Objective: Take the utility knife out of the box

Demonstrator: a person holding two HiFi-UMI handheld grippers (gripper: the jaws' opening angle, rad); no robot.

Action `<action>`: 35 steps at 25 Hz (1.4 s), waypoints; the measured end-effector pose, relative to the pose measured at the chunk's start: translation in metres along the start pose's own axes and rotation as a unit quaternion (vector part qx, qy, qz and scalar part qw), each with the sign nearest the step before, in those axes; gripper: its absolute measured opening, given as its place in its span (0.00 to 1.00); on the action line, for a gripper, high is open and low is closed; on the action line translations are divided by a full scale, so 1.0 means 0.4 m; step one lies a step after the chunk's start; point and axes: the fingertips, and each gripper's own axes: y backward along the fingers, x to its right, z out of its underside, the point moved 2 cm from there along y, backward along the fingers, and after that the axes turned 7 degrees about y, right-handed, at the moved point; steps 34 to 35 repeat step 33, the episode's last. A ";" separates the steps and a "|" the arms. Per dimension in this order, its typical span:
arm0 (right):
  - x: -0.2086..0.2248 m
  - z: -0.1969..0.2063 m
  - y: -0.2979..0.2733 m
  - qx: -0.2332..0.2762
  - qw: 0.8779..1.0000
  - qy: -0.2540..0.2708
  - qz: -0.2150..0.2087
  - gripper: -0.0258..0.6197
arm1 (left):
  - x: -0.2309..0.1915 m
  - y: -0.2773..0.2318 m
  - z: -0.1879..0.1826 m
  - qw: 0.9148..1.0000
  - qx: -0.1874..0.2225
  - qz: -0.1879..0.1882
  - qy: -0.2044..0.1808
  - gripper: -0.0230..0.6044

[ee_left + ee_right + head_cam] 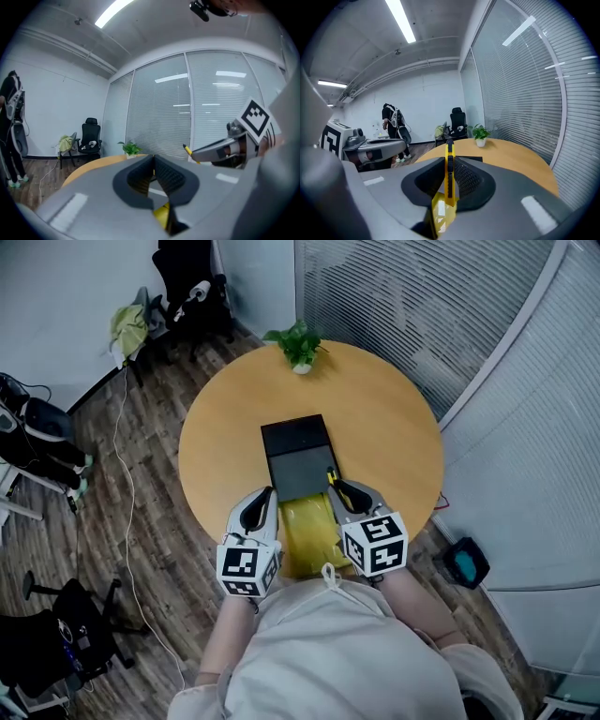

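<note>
The yellow utility knife stands upright between the jaws of my right gripper, which is shut on it; in the right gripper view the knife sticks out past the fingertips. A shiny yellow box hangs between the two grippers, above the near edge of the table. My left gripper is at the box's left edge, its jaws closed, with yellow showing between them low down. The left gripper view also catches the right gripper and the knife tip. Both grippers are held up off the table.
On the round wooden table lies a flat black case, and a small potted plant stands at the far edge. Office chairs and a floor cable are off to the left. A person stands in the background.
</note>
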 end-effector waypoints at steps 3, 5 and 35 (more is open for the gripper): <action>0.000 0.006 0.010 0.003 1.000 -0.006 -0.006 0.14 | 0.016 -0.004 0.005 1.000 -0.001 0.002 0.000 0.05; -0.001 0.012 0.015 0.004 1.000 -0.009 -0.009 0.14 | 0.025 -0.005 0.008 1.000 -0.001 0.004 -0.001 0.05; -0.016 0.034 0.024 0.006 0.999 -0.018 -0.026 0.14 | 0.047 -0.006 0.019 1.000 -0.012 0.000 -0.008 0.05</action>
